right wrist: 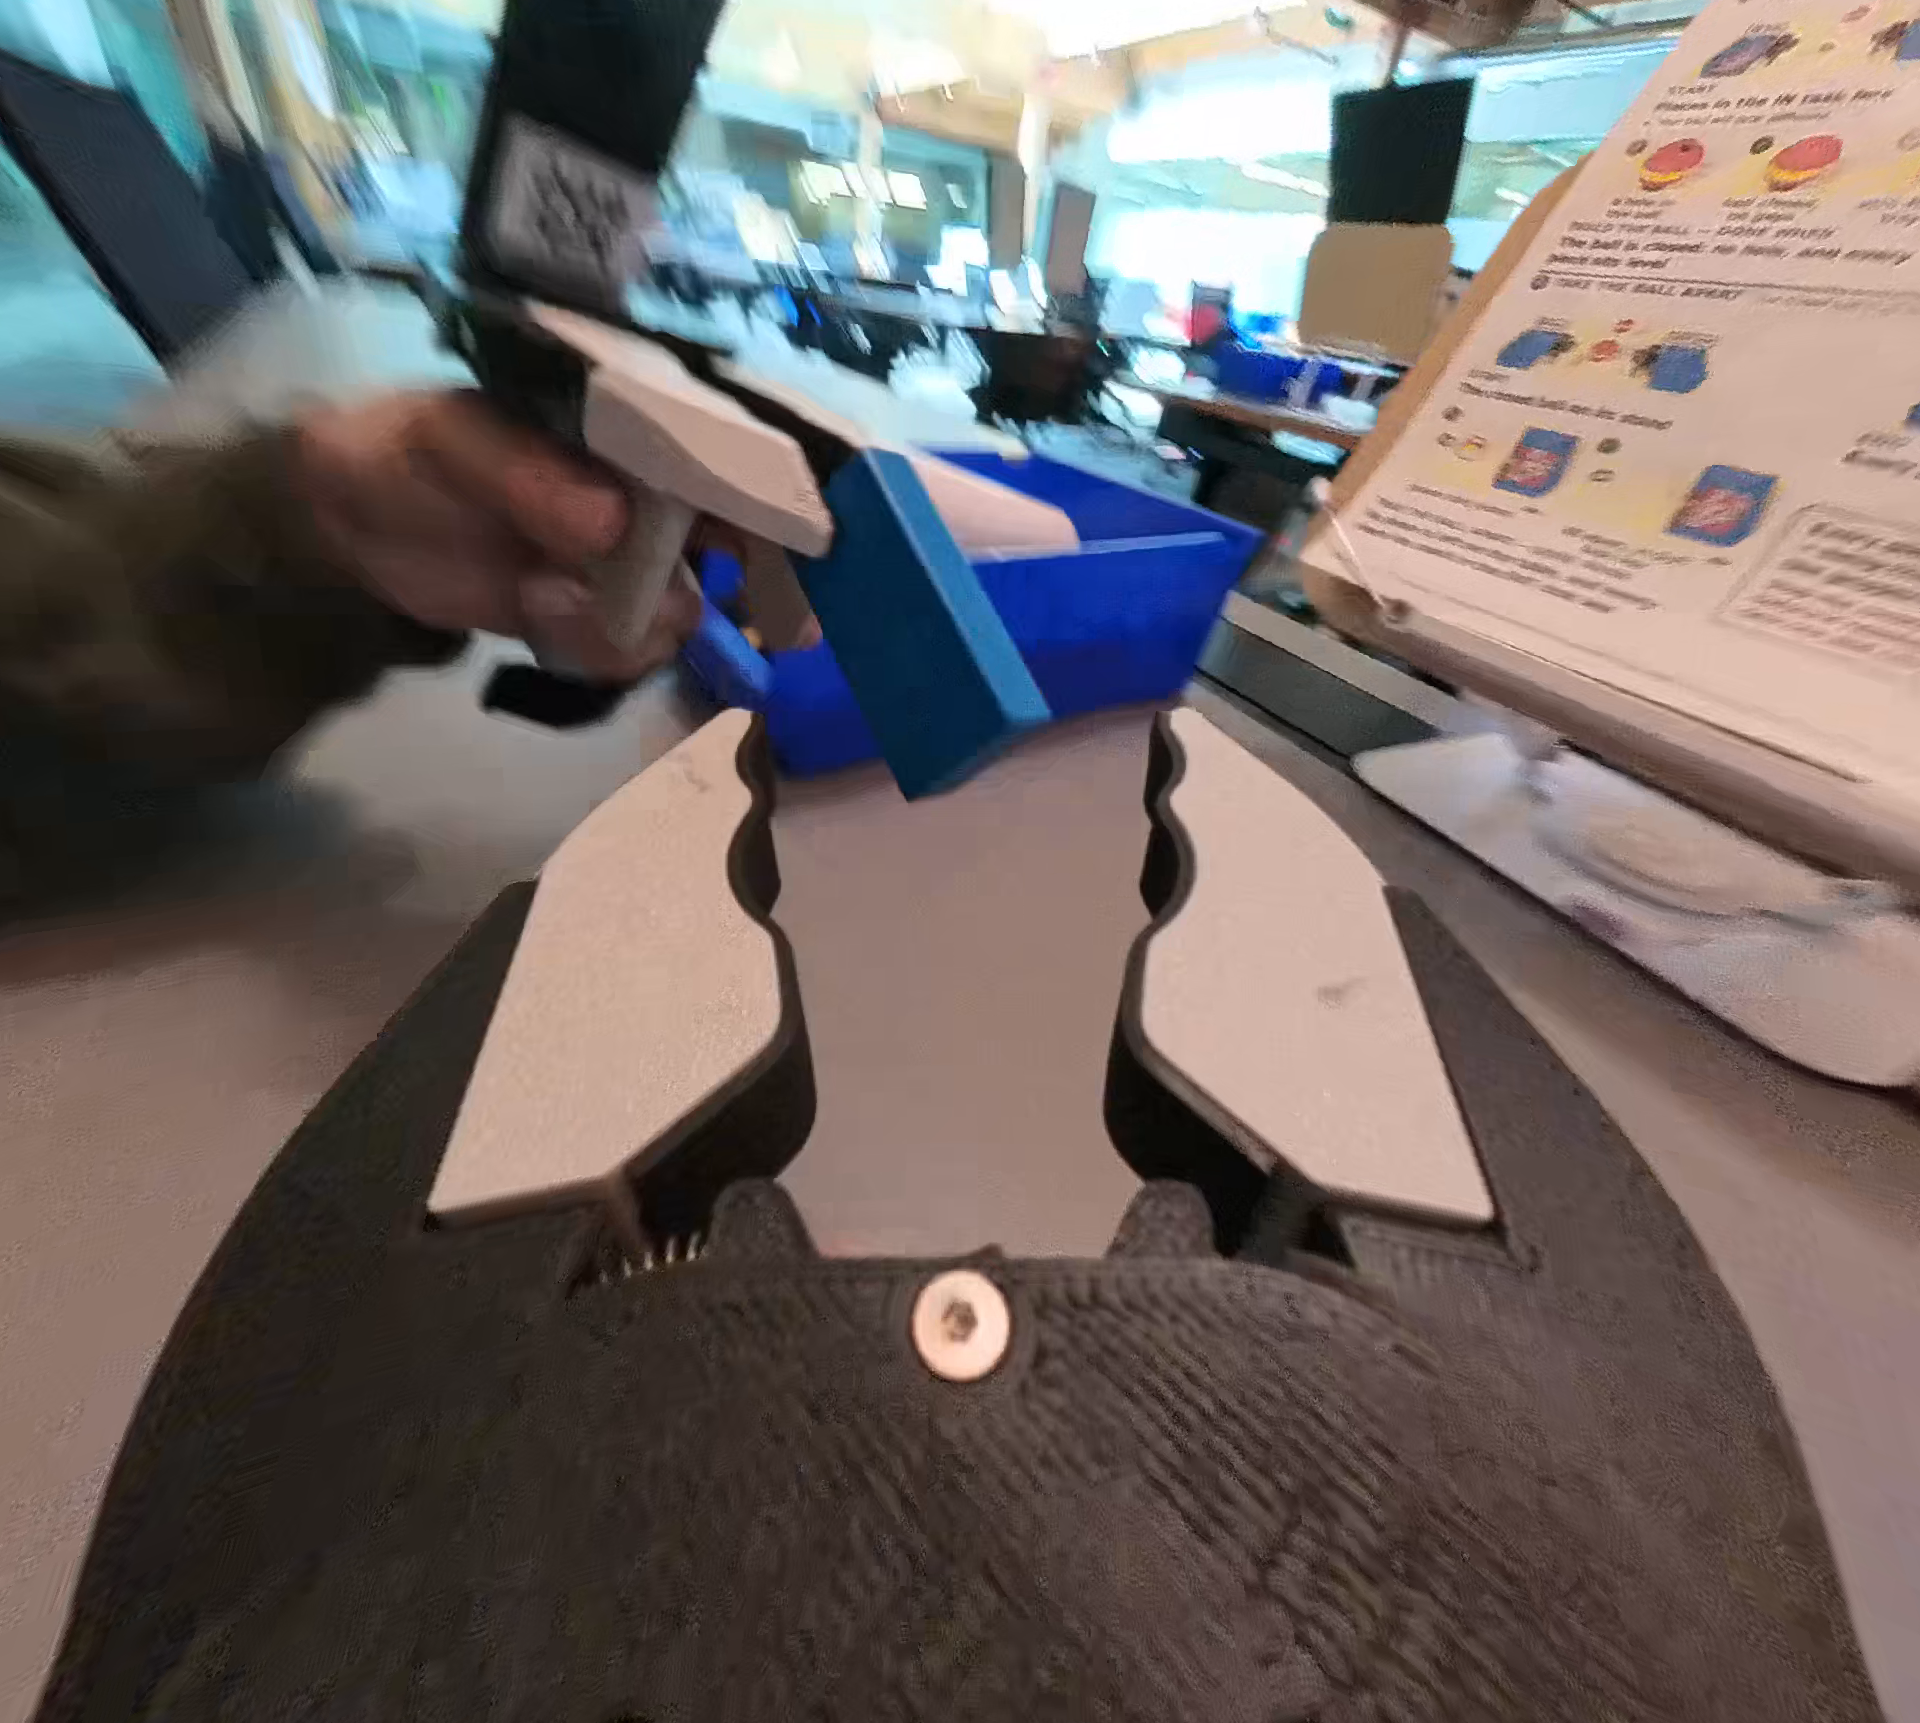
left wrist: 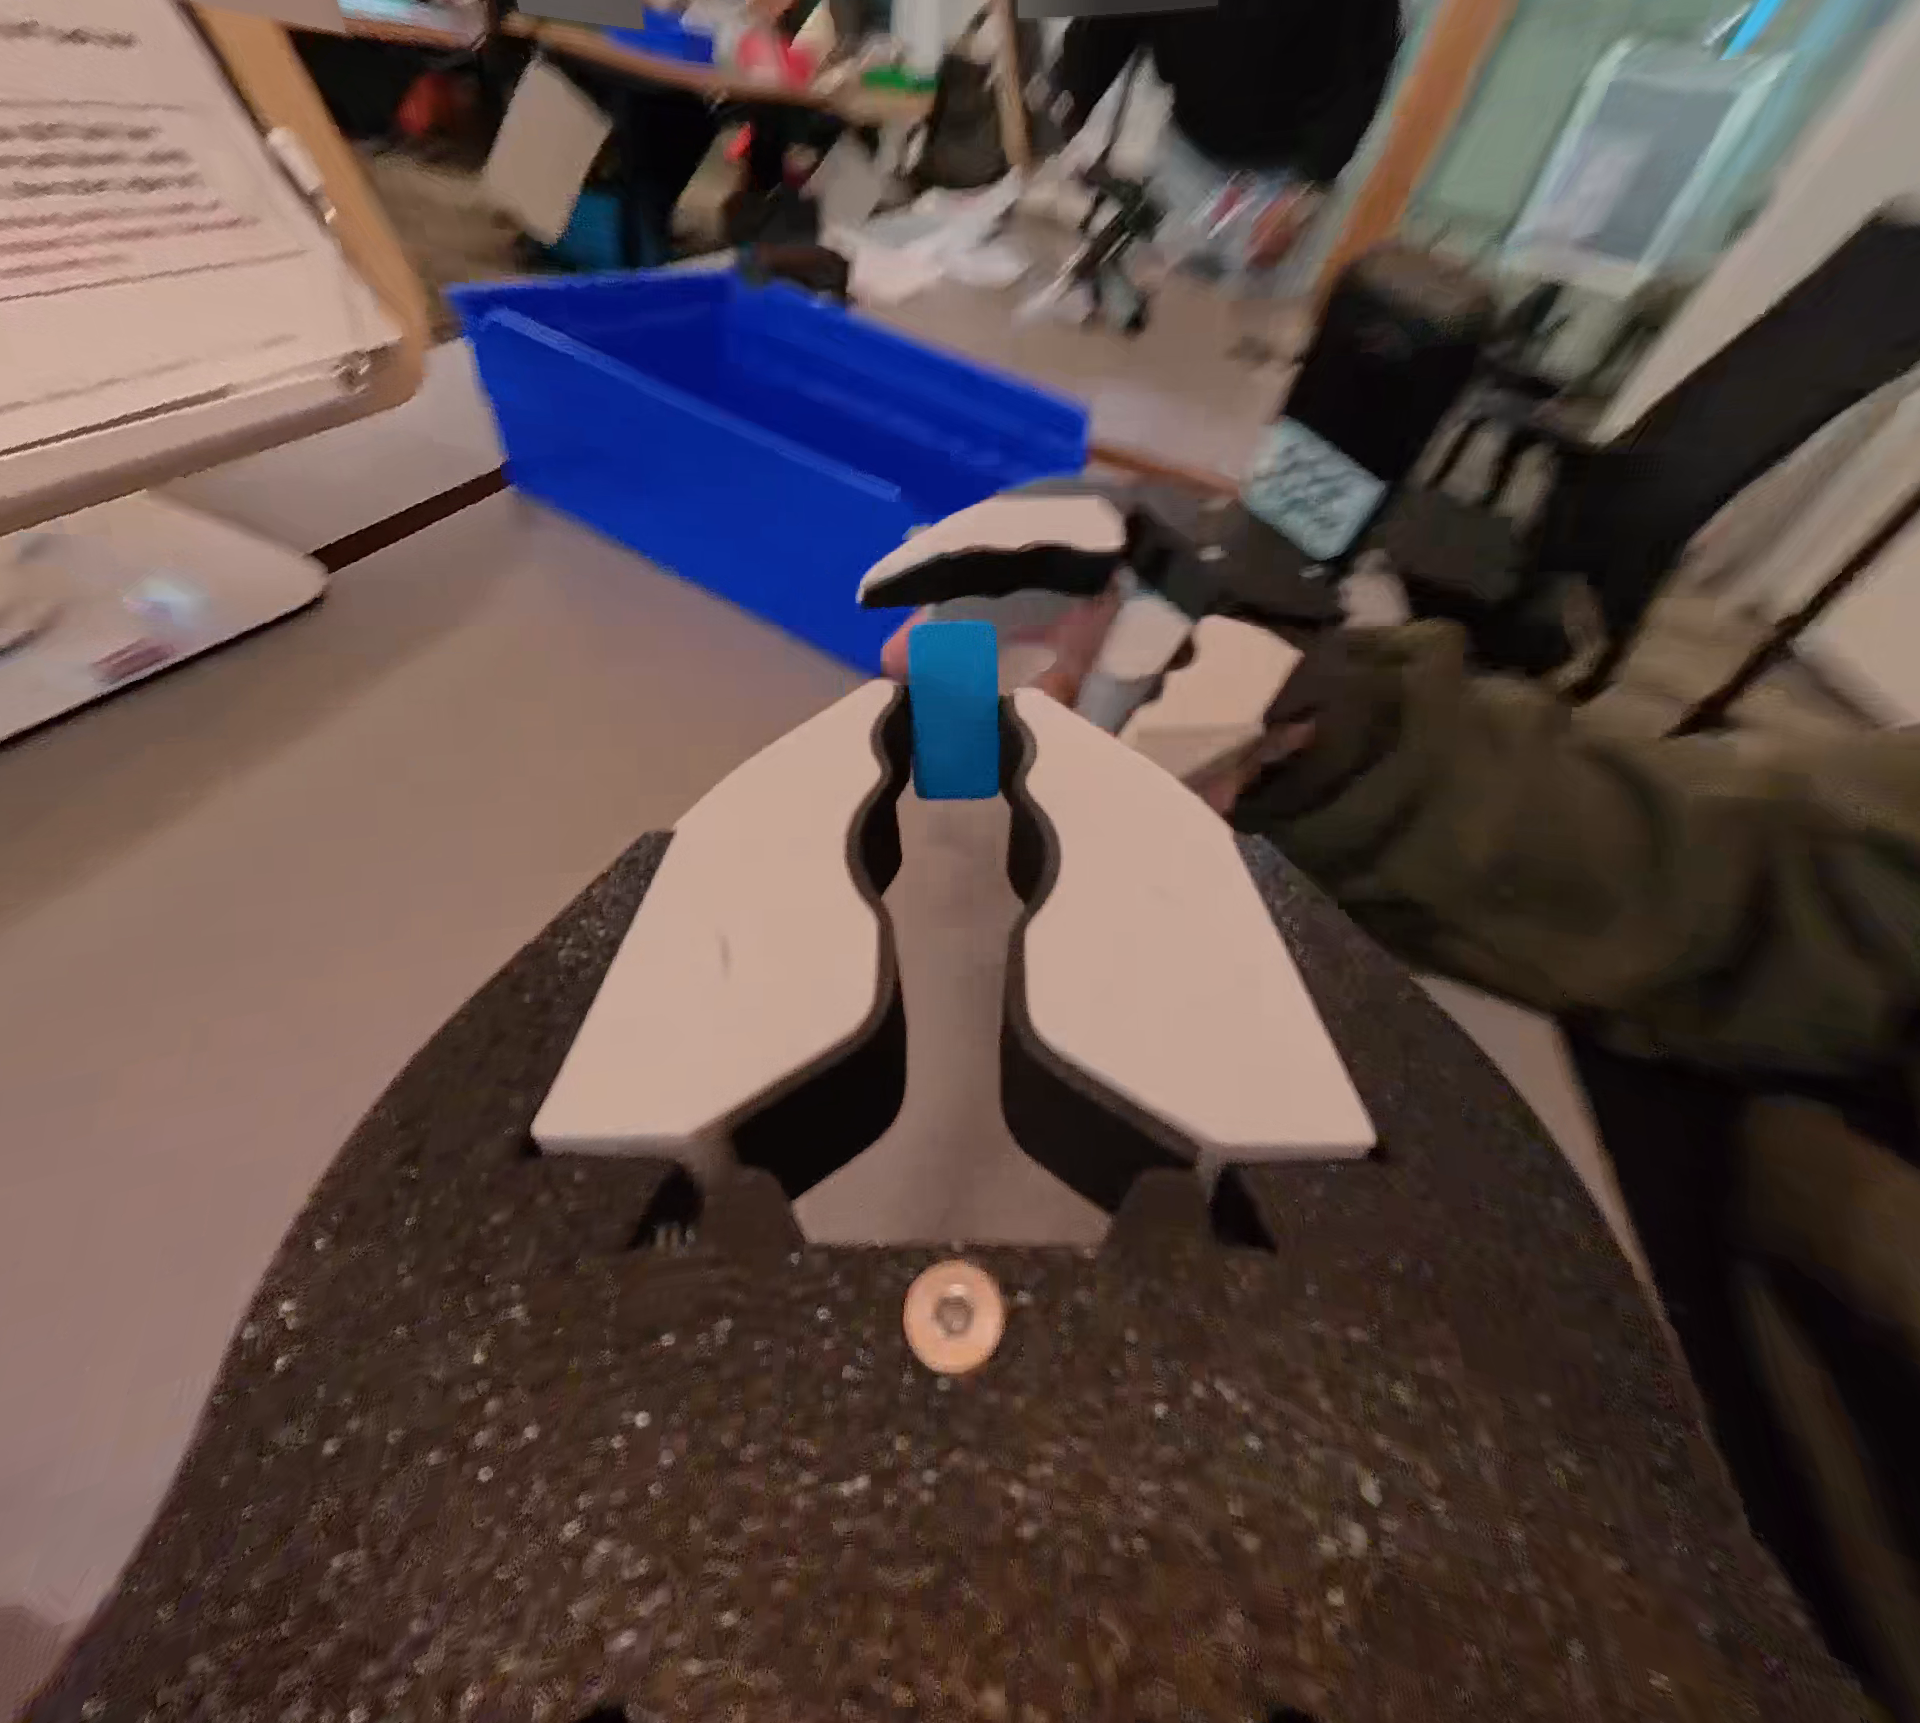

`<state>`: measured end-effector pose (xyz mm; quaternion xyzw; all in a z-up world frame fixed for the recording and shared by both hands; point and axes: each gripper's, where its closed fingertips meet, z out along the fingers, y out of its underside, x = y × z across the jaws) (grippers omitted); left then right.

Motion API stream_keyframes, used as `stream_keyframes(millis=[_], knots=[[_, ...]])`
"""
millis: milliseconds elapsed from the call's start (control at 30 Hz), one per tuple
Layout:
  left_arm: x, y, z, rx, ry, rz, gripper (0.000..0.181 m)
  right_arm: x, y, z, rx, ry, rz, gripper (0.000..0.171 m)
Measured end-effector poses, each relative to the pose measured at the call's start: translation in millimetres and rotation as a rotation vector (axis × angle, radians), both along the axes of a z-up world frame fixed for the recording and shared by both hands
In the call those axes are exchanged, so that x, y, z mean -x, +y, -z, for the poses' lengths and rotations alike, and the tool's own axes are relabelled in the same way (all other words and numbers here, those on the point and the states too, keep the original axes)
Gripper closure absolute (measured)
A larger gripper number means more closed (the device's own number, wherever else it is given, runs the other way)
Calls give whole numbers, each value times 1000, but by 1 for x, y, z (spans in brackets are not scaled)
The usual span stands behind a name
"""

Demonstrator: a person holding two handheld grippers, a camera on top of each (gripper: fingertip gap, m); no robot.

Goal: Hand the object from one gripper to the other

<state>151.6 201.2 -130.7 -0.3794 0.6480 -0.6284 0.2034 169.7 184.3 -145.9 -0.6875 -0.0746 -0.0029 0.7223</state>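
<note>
Blue and flat, a rectangular plastic block [left wrist: 953, 709] is pinched edge-on between the tips of the left gripper [left wrist: 953, 717], whose grey wavy-edged fingers [left wrist: 774, 925] are drawn in close against its two faces. In the right wrist view the same block [right wrist: 920, 624] shows as a broad slab tilted down to the right, held out by the left gripper [right wrist: 821, 520] with a person's hand [right wrist: 488, 520] on its handle. The right gripper [right wrist: 956, 738] stands wide apart and holds nothing; the block's lower corner hangs just beyond its tips, between them, touching neither finger [right wrist: 623, 967]. In the left wrist view the right gripper [left wrist: 997, 546] sits just behind the block, on the far right. A deep blue plastic bin [left wrist: 769, 437] rests farther off on the grey table [left wrist: 312, 842], with a printed sheet on a stand [left wrist: 156, 219] at far left.
</note>
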Motion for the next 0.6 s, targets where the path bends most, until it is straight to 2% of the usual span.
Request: stream_keyframes(millis=[100,167,367,467,600], knots=[[15,4,-24,203,-64,117,166,11,-9,-21,-118,212,-160,118],[19,4,-32,267,-92,160,166,21,-9,-28,-156,306,-238,130],[24,-10,-31,249,-132,219,166,37,-5,-37,-213,525,-366,149],[21,-9,-28,233,-116,202,166,31,-4,-36,-207,514,-322,153],[18,-10,-25,237,-82,191,164,31,-10,-39,-216,323,-277,155]])
